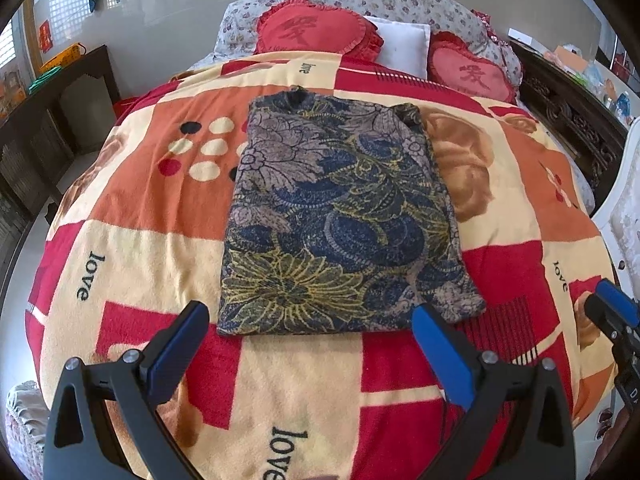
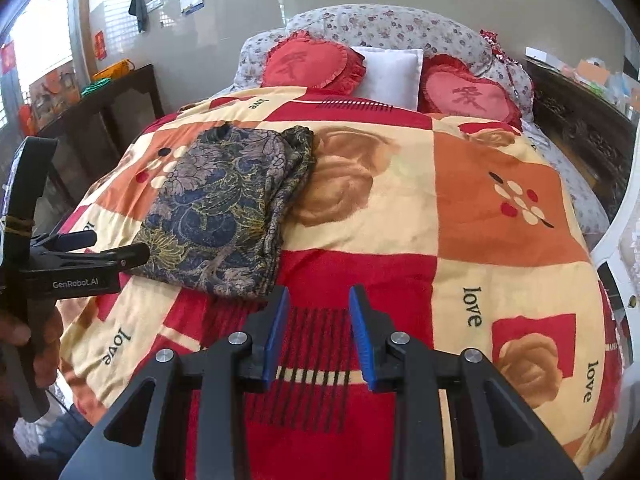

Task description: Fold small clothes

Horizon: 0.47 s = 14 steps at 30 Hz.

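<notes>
free: blanket [image 2: 400, 216] right of folded garment [image 2: 224, 208] | obstacles: pillows [image 2: 312, 64] at headboard

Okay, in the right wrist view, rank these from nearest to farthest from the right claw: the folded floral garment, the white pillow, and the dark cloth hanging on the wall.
1. Folded floral garment: on the blanket, just ahead and left of the right claw.
2. White pillow: at the bed's head, between the red heart cushions.
3. Dark cloth: hanging on the far wall, upper left.
</notes>
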{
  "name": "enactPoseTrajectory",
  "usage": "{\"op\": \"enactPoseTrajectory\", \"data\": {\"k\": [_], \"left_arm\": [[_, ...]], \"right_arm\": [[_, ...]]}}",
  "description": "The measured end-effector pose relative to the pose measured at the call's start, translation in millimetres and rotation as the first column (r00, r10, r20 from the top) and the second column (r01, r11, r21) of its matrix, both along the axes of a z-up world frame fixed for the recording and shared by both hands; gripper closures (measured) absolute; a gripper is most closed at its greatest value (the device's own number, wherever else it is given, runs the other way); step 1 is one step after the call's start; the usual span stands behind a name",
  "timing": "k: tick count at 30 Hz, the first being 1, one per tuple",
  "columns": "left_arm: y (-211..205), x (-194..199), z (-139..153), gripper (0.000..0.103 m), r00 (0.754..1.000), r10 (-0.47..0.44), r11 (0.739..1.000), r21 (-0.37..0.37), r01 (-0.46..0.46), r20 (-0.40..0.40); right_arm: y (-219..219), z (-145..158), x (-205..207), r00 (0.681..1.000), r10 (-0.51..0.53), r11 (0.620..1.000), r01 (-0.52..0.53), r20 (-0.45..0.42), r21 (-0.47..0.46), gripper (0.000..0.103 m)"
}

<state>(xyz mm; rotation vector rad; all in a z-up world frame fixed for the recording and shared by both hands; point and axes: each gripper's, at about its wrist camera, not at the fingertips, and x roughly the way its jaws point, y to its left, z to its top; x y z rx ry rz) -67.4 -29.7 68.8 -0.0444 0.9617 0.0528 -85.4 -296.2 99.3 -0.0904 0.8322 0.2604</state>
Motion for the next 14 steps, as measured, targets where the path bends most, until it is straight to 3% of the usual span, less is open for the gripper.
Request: {"op": "enactPoseTrajectory", "data": {"k": [9,14], "left_arm": [[-2,-2,1,0.000,1.000,-0.017,1.000,-0.023,0.017,0.010],[-7,-4,1,0.000,0.999,-0.032,0.999,0.001,0.032,0.027]], "right_arm": [[10,3,-3,0.999,0.032,0.999,-0.032,0.016,-0.015,0.068],[12,3,-4,0.999,0.032,0.999,-0.032,0.018,-0.017,0.068]]}}
